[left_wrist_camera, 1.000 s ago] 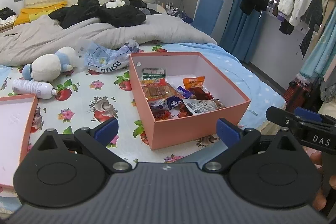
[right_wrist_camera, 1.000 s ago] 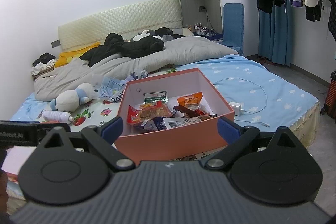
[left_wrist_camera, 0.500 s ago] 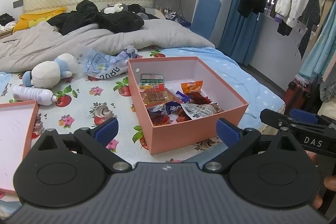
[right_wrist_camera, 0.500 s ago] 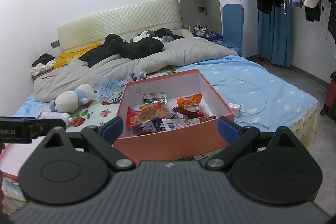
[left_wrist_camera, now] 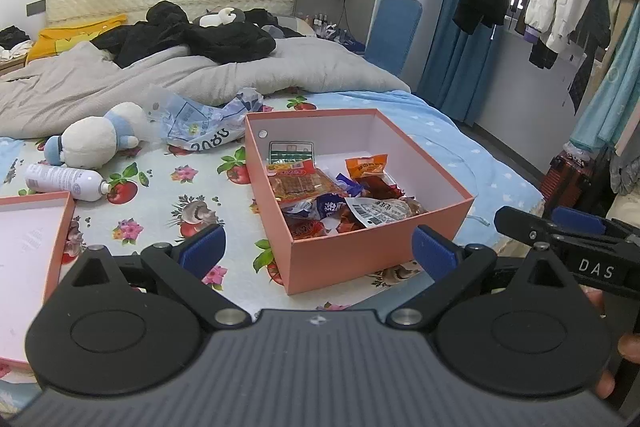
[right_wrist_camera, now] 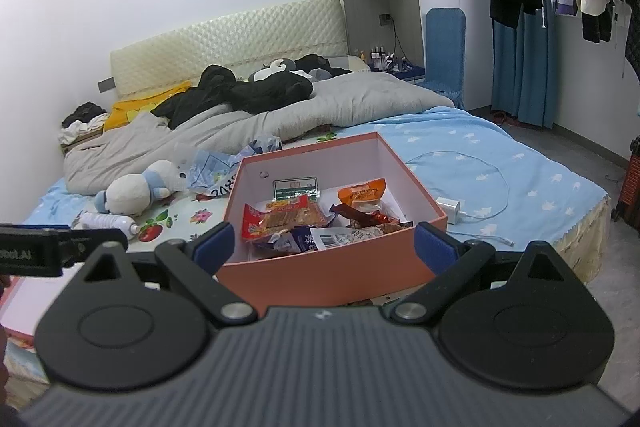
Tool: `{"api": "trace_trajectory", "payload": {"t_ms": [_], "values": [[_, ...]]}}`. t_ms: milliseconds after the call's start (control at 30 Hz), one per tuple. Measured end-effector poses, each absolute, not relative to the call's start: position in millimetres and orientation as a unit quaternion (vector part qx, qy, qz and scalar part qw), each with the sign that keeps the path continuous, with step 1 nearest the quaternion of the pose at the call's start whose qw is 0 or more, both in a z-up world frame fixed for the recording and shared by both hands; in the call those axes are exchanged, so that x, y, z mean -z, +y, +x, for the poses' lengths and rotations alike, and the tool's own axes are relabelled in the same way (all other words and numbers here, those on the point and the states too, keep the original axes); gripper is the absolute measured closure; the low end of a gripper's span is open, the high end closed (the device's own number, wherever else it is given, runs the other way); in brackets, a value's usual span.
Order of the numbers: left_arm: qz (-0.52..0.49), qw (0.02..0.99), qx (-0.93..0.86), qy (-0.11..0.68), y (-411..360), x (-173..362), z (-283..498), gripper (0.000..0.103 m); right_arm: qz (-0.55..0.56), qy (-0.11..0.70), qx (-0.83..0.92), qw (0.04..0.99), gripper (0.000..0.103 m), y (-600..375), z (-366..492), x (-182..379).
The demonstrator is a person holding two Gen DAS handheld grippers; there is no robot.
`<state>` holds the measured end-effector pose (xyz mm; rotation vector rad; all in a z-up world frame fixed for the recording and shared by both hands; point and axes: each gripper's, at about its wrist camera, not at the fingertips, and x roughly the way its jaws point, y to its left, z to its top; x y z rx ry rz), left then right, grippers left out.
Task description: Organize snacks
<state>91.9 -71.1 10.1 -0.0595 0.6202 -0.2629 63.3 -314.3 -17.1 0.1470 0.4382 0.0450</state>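
An open pink box (left_wrist_camera: 372,255) sits on the bed near its foot edge, and in the right wrist view the box (right_wrist_camera: 320,275) is just ahead. Inside lie several snack packets: an orange packet (left_wrist_camera: 366,165), a red-topped clear packet (left_wrist_camera: 300,183), a white barcode packet (left_wrist_camera: 376,211) and a green-and-white packet (left_wrist_camera: 290,151). My left gripper (left_wrist_camera: 318,253) is open in front of the box, holding nothing. My right gripper (right_wrist_camera: 323,246) is open too, and empty. Each gripper shows at the edge of the other's view.
The pink box lid (left_wrist_camera: 32,247) lies at the left. A plush toy (left_wrist_camera: 94,141), a white spray bottle (left_wrist_camera: 64,181) and a crumpled plastic bag (left_wrist_camera: 204,123) lie behind. A charger with cable (right_wrist_camera: 450,206) is right of the box. Duvet and clothes cover the far bed.
The left gripper has drawn back and tilted up a little, so the box looks slightly smaller. The right view barely shifted. Both grippers stayed open and empty.
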Motion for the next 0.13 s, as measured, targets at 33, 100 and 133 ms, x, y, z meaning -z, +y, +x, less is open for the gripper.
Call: {"api": "trace_trajectory", "payload": {"t_ms": [33, 100, 133], "values": [[-0.029, 0.943, 0.129, 0.304, -70.9, -10.1, 91.7, 0.002, 0.072, 0.217, -0.022, 0.973, 0.005, -314.0, 63.2, 17.1], [-0.031, 0.943, 0.13, 0.304, -71.2, -10.2, 91.8, 0.002, 0.073, 0.218, -0.022, 0.973, 0.005, -314.2, 63.3, 17.2], [-0.031, 0.943, 0.131, 0.305, -71.6, -9.8, 91.7, 0.002, 0.073, 0.218, -0.022, 0.973, 0.005, -314.6, 63.4, 17.2]]}}
